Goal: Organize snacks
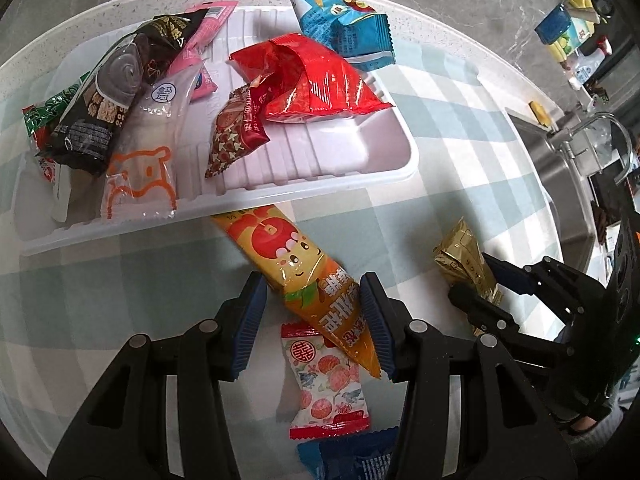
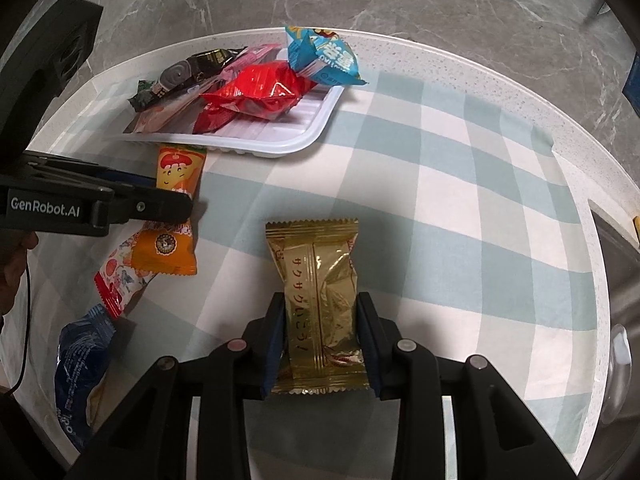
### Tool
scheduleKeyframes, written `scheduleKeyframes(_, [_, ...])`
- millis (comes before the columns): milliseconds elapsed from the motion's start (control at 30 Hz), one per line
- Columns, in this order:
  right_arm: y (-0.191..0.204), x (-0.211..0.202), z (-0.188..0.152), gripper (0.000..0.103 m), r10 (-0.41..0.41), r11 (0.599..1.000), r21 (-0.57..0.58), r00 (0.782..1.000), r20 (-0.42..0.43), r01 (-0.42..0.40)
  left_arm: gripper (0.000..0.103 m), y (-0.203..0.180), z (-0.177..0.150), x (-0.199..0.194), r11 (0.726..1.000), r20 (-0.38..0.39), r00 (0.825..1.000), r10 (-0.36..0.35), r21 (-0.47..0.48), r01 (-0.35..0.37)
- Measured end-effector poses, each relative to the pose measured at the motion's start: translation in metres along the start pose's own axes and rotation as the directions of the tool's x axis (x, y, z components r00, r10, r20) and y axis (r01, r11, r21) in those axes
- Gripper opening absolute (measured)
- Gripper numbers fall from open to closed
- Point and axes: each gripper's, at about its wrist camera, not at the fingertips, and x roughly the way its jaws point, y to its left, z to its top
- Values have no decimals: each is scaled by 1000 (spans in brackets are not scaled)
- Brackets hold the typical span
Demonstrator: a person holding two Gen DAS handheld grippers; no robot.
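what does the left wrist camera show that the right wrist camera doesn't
Only the left wrist view shows the sink faucet and the left gripper open around the orange snack bar. Only the right wrist view shows the gold packet's full front, gripped by the right gripper. Both show the white tray of snacks, the red packet and the checked cloth.

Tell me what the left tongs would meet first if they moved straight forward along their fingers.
Probably the white tray. The left tongs already straddle the orange packet, which runs ahead to the tray's near rim. Height above the cloth is unclear, so they might pass over it.
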Motion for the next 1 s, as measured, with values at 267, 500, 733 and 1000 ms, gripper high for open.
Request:
scheduleKeyframes(267, [1,1,1,37,-2,1000,-5,1000,2,2,47,6,-4,-4,1000,11,1000,-3,9,3])
scheduleKeyframes(500, [1,1,1,37,-3,1000,-9,1000,4,3,46,8,-7,-6,1000,24,1000,-18,11,18])
scheduleKeyframes(733, [1,2,1,35,12,1000,-5,1000,9,-12,38,11,-10,-9,998,36,997,-62,8,61])
scheduleKeyframes(1000, [-7,-2,-2,34,59,997,49,998,10,-59,37,10,-14,-15,996,43,996,-82,29,81])
